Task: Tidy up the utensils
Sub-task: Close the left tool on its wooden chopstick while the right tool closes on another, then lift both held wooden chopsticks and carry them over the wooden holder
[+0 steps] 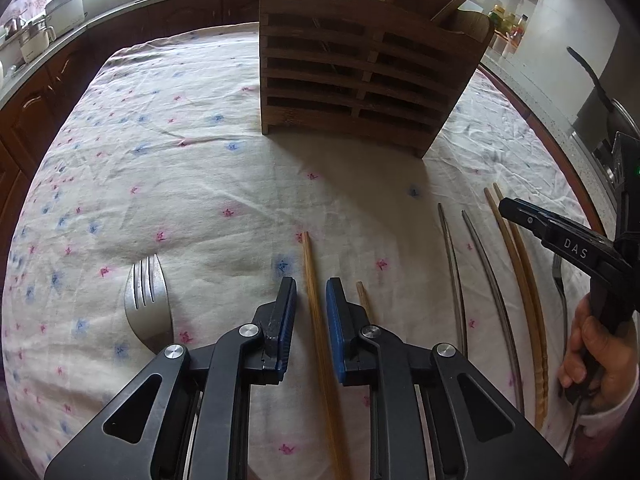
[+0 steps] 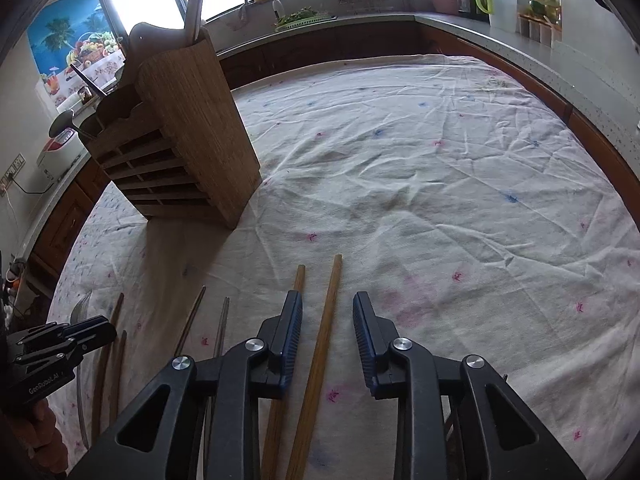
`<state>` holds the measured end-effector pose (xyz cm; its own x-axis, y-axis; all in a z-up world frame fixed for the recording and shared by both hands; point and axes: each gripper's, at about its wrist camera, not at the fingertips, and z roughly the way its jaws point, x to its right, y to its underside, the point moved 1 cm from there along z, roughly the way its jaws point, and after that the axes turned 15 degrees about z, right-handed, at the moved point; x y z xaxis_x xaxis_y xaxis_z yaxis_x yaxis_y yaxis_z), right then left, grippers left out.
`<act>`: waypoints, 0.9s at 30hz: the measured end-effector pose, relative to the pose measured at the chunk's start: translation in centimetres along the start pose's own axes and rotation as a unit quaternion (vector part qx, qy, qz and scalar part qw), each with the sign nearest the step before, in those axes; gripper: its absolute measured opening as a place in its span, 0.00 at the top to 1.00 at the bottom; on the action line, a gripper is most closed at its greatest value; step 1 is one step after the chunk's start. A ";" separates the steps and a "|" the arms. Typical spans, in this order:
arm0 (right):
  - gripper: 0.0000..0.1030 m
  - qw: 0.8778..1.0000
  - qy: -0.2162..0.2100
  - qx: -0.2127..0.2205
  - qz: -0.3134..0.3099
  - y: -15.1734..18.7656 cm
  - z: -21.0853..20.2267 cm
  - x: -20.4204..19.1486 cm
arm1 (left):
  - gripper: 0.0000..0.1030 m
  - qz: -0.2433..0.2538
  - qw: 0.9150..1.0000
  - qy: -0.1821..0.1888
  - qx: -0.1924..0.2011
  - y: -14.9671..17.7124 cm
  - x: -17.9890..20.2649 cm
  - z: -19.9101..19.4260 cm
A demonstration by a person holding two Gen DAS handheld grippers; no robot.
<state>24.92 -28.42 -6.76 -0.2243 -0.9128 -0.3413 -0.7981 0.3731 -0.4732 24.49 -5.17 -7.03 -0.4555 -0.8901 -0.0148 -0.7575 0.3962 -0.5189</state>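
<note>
A slatted wooden utensil holder [image 1: 360,76] stands on the floral tablecloth; it also shows in the right wrist view [image 2: 180,148], with utensils in it. My left gripper [image 1: 311,292] is open, its jaws on either side of a wooden chopstick [image 1: 316,320]; a second chopstick [image 1: 364,300] lies just right of it. A metal fork [image 1: 146,304] lies to the left. My right gripper [image 2: 327,308] is open over a wooden chopstick [image 2: 324,328], with another [image 2: 298,276] beside its left finger. Two metal chopsticks [image 1: 476,260] lie between the two wooden pairs.
The tablecloth [image 2: 440,184] covers a round table with a wooden rim. Kitchen counters [image 2: 460,24] with pots, a kettle and jars ring the table. The right gripper [image 1: 560,240] shows at the right edge of the left wrist view, over another fork handle [image 1: 560,280].
</note>
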 end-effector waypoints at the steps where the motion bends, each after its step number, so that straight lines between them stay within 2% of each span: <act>1: 0.75 1.000 0.003 0.000 -0.004 -0.1 0.1 -0.1 | 0.86 0.002 1.000 -0.002 0.000 -0.1 0.0 0.1; 4: 0.74 1.000 0.012 0.002 -0.016 -0.3 0.5 -0.6 | 0.86 0.009 1.000 -0.008 0.000 -0.5 0.2 0.3; 8: 0.75 0.999 0.022 0.004 -0.026 -0.5 0.9 -1.0 | 0.92 0.031 0.999 -0.030 0.001 -0.8 1.0 0.6; 11: 0.85 0.999 0.024 0.006 -0.023 -0.5 0.9 -0.8 | 0.94 0.035 0.999 -0.034 0.005 -0.7 1.1 0.7; 12: 0.92 1.000 0.019 0.005 -0.018 -0.6 0.8 -0.7 | 0.94 0.035 0.999 -0.034 0.004 -0.8 1.2 0.7; 13: 0.93 1.000 0.013 0.004 -0.012 -0.6 0.8 -0.5 | 0.95 0.034 0.999 -0.034 0.004 -0.8 1.1 0.7; 18: 0.94 1.000 -0.012 0.000 0.006 -0.4 0.0 -0.2 | 0.96 0.013 1.000 -0.015 0.008 -0.7 0.4 0.2; 27: 0.95 0.999 -0.049 0.025 0.005 0.0 -3.8 -1.3 | 0.96 -0.011 0.998 0.010 0.054 -0.3 -0.6 -4.2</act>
<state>23.11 -27.90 -3.20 -0.1744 -0.8897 -0.4220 -0.7673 0.3913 -0.5080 23.03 -3.83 -3.30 -0.4496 -0.8931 0.0129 -0.7121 0.3498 -0.6087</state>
